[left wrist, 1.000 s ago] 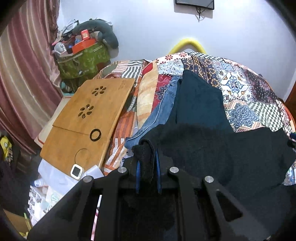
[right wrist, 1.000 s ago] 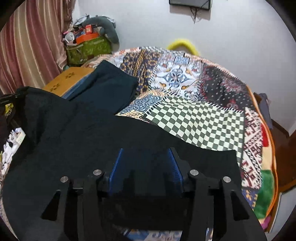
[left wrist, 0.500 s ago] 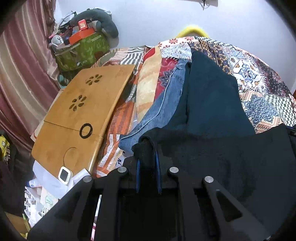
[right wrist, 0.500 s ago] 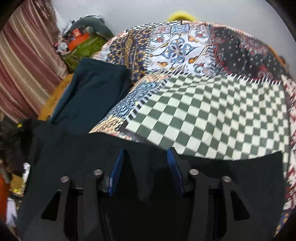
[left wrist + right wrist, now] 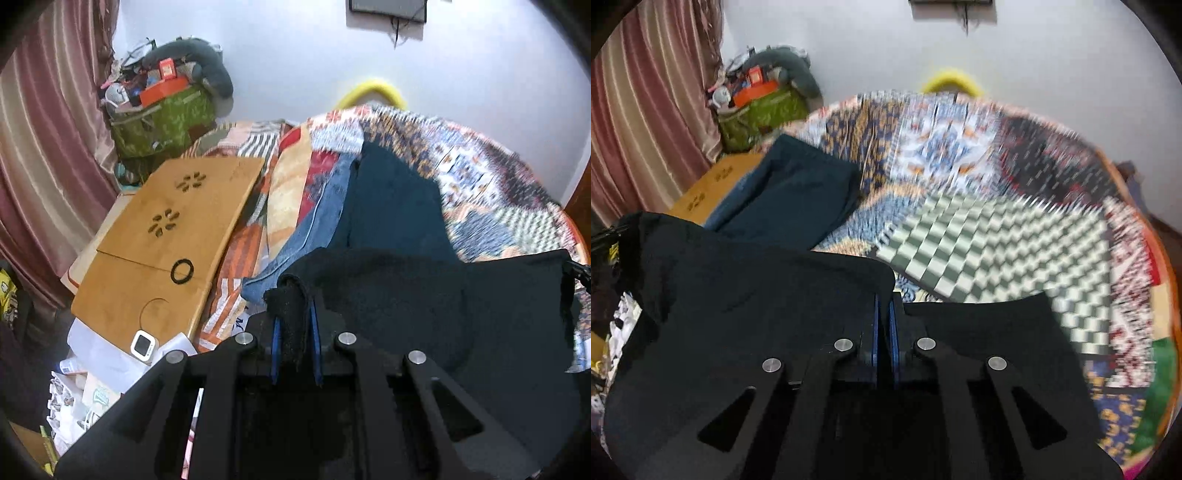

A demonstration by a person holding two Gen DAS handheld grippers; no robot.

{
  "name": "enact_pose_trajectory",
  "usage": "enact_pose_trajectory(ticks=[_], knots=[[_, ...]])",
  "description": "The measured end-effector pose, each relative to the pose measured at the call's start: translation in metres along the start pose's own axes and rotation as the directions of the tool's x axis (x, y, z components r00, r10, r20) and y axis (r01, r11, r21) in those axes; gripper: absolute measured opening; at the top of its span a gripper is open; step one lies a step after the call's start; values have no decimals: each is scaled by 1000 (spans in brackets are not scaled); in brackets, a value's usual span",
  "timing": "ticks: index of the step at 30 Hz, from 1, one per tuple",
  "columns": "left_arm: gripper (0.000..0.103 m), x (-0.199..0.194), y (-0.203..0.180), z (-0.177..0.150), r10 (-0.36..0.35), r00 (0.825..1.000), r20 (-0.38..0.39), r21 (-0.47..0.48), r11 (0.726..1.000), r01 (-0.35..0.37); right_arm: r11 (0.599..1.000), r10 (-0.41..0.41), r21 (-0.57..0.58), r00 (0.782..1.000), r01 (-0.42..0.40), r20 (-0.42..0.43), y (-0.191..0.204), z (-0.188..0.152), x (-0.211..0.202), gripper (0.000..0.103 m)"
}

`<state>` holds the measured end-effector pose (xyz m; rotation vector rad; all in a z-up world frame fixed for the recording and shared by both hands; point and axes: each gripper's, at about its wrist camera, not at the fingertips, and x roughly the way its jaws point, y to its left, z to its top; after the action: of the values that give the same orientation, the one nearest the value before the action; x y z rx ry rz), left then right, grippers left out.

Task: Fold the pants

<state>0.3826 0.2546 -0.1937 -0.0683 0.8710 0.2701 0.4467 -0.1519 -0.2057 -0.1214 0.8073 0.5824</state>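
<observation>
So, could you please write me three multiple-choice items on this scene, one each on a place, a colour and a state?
1. Where does the wooden tray lie relative to the jeans?
A. left of them
B. on top of them
C. right of them

2. What colour are the pants held by the claws?
A. red
B. black
C. white

3. What is the left claw doing?
A. gaping open
B. resting on the tray
C. pinching cloth

Key: 1 A, the wooden tray sits left of the jeans. 2 B, the pants are black. 3 C, the left claw has a bunch of pants between its fingers; the right claw is shut on them too.
</observation>
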Motion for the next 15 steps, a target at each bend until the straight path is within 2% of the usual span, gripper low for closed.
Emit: enact_pose_trajectory(ticks=[7,11,15], knots=[[13,-53,11,-17,-45,998,34,-18,999,46,1000,-13,-28,997,15,73,19,-10,-71,4],[12,-70,20,-44,-61,998,20,-24,998,62,999,-1,-42,997,5,75,37,-39,-101,4],[12,-84,33,-71,-65,998,0,-39,997,65,1000,26,10,997,-27,75,44,-65,-119,4]])
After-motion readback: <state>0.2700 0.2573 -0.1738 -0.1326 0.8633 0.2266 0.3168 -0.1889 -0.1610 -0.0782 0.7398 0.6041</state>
